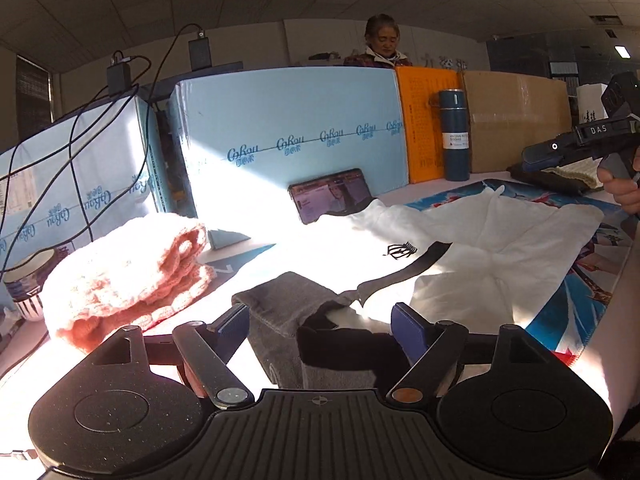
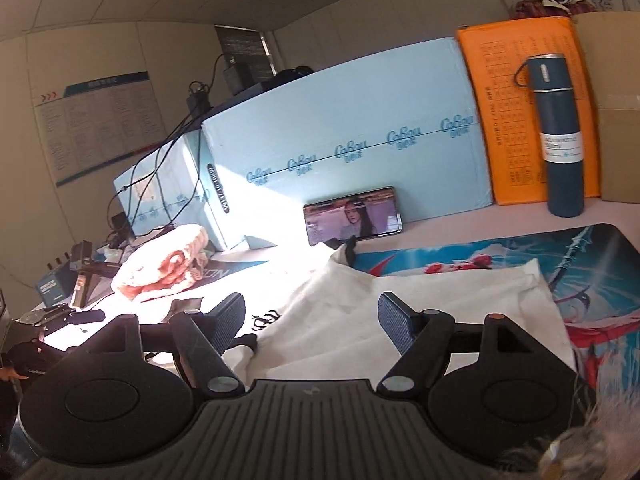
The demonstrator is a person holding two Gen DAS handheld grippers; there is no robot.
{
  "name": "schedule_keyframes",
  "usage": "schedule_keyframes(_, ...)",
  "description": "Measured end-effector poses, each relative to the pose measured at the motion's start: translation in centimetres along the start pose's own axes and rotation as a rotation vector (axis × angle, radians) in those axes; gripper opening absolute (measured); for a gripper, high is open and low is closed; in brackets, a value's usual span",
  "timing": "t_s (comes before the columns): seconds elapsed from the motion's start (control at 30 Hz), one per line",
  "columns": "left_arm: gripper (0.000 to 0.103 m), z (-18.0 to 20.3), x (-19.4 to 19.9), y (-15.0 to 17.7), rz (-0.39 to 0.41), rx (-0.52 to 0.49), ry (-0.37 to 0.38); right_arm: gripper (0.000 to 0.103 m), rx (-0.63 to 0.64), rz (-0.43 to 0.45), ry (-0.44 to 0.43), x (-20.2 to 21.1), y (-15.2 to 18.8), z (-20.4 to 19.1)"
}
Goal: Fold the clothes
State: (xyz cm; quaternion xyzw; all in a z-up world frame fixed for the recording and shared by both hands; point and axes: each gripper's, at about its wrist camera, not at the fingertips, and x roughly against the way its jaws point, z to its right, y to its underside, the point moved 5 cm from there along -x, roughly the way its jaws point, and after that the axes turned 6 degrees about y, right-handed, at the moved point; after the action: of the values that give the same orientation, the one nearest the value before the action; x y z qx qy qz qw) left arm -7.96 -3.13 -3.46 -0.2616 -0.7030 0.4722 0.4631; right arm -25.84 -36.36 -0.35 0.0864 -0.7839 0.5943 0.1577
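White garment (image 1: pixel 480 248) lies spread on the printed mat (image 1: pixel 580 280), its grey cuff (image 1: pixel 280 312) between the spread fingers of the left gripper (image 1: pixel 320 326). Right gripper (image 2: pixel 312 318) hovers, fingers spread, gripping nothing. Judged stage: sleeve fold beginning; next, the left fingers must pinch the cuff. Folded pink knit (image 1: pixel 128 276) lies beside.

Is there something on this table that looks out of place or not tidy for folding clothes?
Yes. A phone with its screen on leans against the blue box, touching the far edge of the white garment. The garment lies wrinkled, not flat. A grey cloth sits bunched between the open left tongs.
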Motion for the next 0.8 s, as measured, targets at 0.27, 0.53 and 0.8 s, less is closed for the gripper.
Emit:
schedule_keyframes(0.27, 0.092, 0.1, 0.8, 3.3, -0.091, -0.077, -0.137, 0.072, 0.326, -0.235, -0.251, -11.9, 1.4, -10.5)
schedule_keyframes(0.53, 0.096, -0.7, 1.0, 4.1, -0.038, 0.005, -0.128, 0.067, 0.412, -0.362, -0.307, -16.3, 3.7, -12.4)
schedule_keyframes(0.8, 0.096, -0.8, 0.9, 4.2, -0.034, 0.027, -0.113, 0.009, 0.388, -0.178, -0.223, -14.6, 1.1, -10.3)
